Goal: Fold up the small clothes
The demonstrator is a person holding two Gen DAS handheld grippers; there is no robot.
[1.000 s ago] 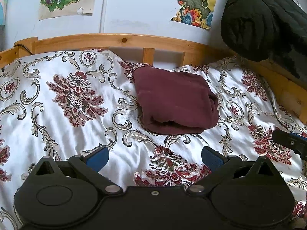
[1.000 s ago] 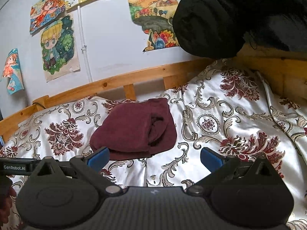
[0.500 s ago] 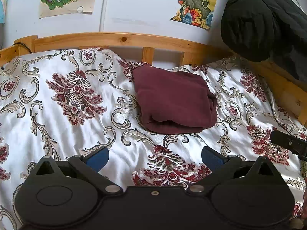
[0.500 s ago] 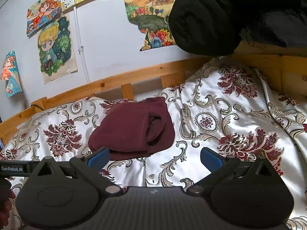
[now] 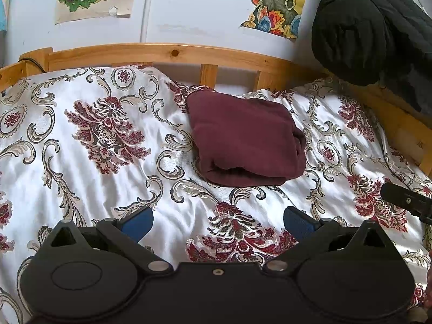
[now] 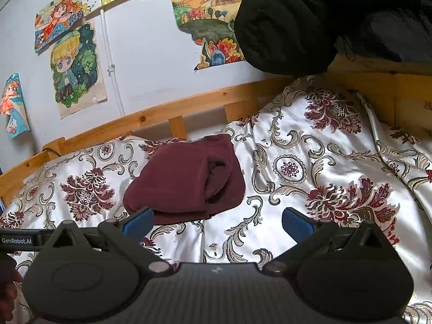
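A dark maroon garment (image 5: pixel 243 140) lies folded into a thick pad on the floral satin bedspread (image 5: pixel 94 162), close to the wooden bed rail. In the right wrist view the same garment (image 6: pixel 183 181) shows a rolled inner fold on its right side. My left gripper (image 5: pixel 217 221) hovers open in front of the garment, nothing between its blue pads. My right gripper (image 6: pixel 216 222) is open too, and its left pad overlaps the garment's near edge in the view. The right gripper's tip (image 5: pixel 405 201) pokes in at the left wrist view's right edge.
A wooden bed rail (image 5: pixel 167 54) runs along the far side under a wall with cartoon posters (image 6: pixel 75 70). A black padded jacket (image 5: pixel 364 32) hangs over the bed's right corner. The left gripper's body (image 6: pixel 19 240) and a hand (image 6: pixel 8 278) show at the lower left of the right wrist view.
Both grippers have drifted slightly back and down from the garment, staying open. The garment has not moved.
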